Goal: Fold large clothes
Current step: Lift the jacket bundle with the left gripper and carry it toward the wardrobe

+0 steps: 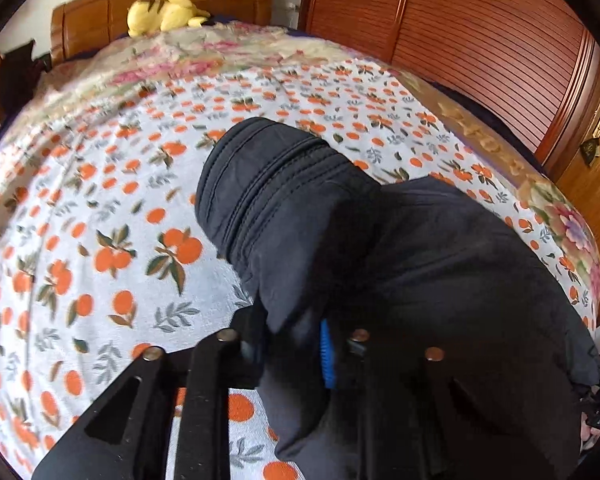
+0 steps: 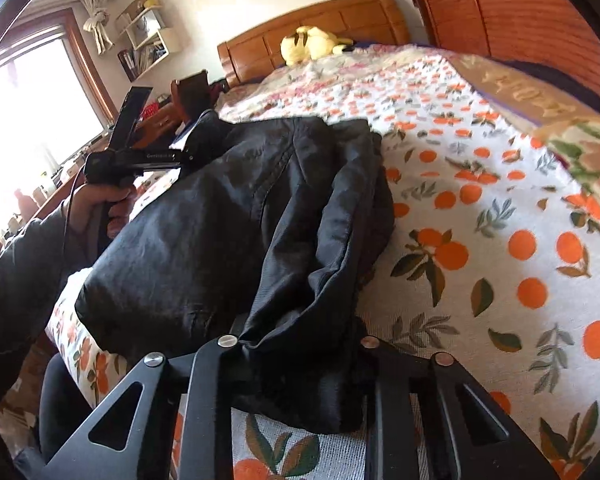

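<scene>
Inspecting largest first, we note the orange-print bedspread [image 1: 100, 240], the louvred wardrobe [image 1: 480, 40], then the black jacket [image 2: 220, 220] heaped at the bed's near edge. Left gripper [image 1: 296, 344] and right gripper [image 2: 296, 344] each pinch its fabric. Yellow plush toy [image 1: 164, 12] lies by the headboard [image 1: 100, 16].

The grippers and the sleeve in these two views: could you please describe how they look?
Both are matte black metal. The right gripper has flat linkage bars with triangular cut-outs and round silver pivot pins. The left gripper is built alike, with a ribbed blue pad on one finger. In the right wrist view its body bears small pale lettering, and a thin black cable trails past a dark grey sleeve.
</scene>
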`<state>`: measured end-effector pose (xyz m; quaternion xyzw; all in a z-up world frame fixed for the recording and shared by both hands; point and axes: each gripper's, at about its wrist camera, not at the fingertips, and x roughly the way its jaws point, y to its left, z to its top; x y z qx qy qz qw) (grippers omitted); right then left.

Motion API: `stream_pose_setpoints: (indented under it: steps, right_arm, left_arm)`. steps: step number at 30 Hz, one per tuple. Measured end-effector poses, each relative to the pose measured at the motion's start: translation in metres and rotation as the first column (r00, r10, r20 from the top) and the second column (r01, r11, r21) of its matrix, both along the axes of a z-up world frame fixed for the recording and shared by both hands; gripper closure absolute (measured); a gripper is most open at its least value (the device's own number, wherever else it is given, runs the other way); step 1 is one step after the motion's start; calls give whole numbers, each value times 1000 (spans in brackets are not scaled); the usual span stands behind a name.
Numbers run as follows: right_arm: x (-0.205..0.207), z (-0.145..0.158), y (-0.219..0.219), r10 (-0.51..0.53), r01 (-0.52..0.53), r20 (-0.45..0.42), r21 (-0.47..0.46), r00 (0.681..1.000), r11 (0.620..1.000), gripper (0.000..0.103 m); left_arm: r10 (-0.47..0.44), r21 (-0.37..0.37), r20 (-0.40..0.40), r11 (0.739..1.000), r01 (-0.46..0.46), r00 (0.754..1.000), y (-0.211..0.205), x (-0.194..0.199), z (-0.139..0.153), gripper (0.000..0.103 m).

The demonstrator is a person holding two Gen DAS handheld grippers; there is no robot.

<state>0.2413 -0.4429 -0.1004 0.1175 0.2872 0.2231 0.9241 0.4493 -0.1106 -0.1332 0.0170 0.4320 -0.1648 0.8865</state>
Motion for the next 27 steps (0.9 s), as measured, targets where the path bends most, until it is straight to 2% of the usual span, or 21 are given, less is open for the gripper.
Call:
stream_pose_setpoints:
  steps: [9, 16, 19, 24, 27]
  right_arm:
    - [-21, 11, -14, -29, 26, 101, 32, 994, 999, 86]
    - [-39, 15, -38, -59, 53, 142, 46, 988, 998, 87]
    - [-45, 21, -60, -99, 92, 156, 49, 983, 995, 88]
    - [-53, 36, -115, -182, 186, 187, -5, 965, 983, 89]
    - [-57, 47, -155, -252, 265, 202, -39, 946, 963, 89]
  left_arm:
    - [-11, 74, 129, 997, 2, 992, -23, -38, 51, 90]
    - [-62, 78, 177, 996, 49, 982, -65, -57, 77, 90]
    - [-85, 72, 198, 995, 72, 977, -90, -60, 83, 90]
    - [-136, 48, 212, 991, 128, 968, -141, -57, 92, 90]
    - [-176, 22, 229, 984, 176, 957, -190, -53, 100, 90]
